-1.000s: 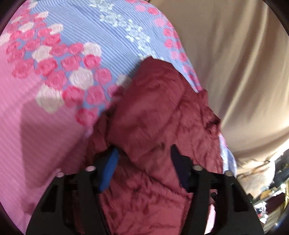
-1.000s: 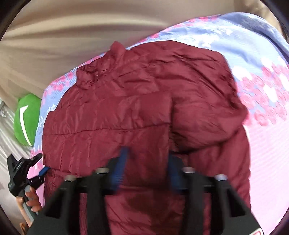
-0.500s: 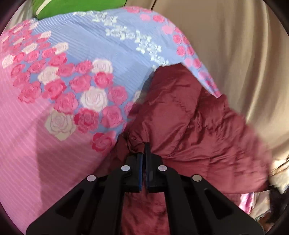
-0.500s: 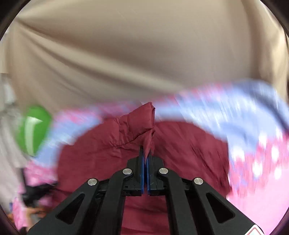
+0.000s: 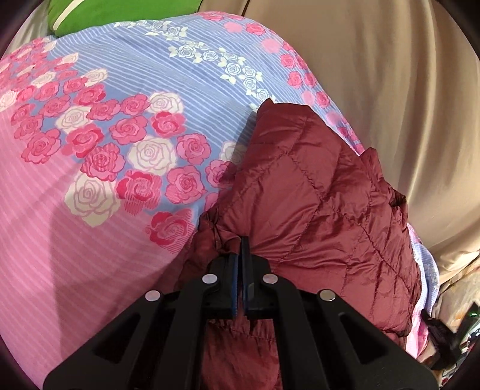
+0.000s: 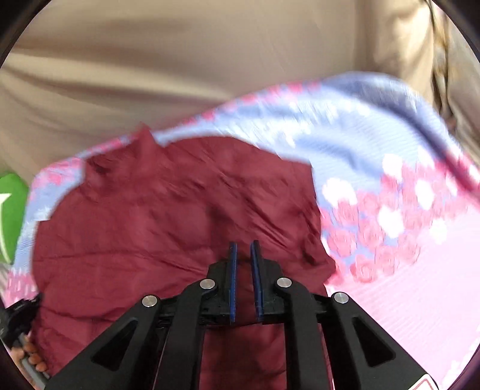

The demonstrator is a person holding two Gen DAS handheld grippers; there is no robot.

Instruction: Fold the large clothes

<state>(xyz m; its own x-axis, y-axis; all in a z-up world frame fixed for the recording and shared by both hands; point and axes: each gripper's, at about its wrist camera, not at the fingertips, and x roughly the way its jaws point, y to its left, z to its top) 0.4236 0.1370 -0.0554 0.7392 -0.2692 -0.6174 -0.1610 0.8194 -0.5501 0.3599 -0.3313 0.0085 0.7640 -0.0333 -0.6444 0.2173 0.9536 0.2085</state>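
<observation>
A maroon quilted jacket [image 5: 315, 210] lies on a bed sheet [image 5: 90, 255] printed with pink and white roses. My left gripper [image 5: 240, 249] is shut on a gathered edge of the jacket at its near left side. In the blurred right wrist view the jacket [image 6: 165, 225] lies spread out, collar toward the far left. Just above it my right gripper [image 6: 243, 244] has its jaws opening, a narrow gap between the blue pads, with no cloth pinched between them. A hand [image 6: 30, 354] holding the other gripper shows at the lower left.
A green cushion [image 5: 120, 12] lies at the far end of the bed, also in the right wrist view [image 6: 9, 210]. A beige draped cloth [image 5: 390, 90] hangs close behind the bed. Clutter shows past the bed's lower right edge [image 5: 450, 345].
My left gripper closed on the jacket's edge and stays shut. My right gripper pinched a fold and lifted it, then let it drop, and its jaws now stand slightly apart.
</observation>
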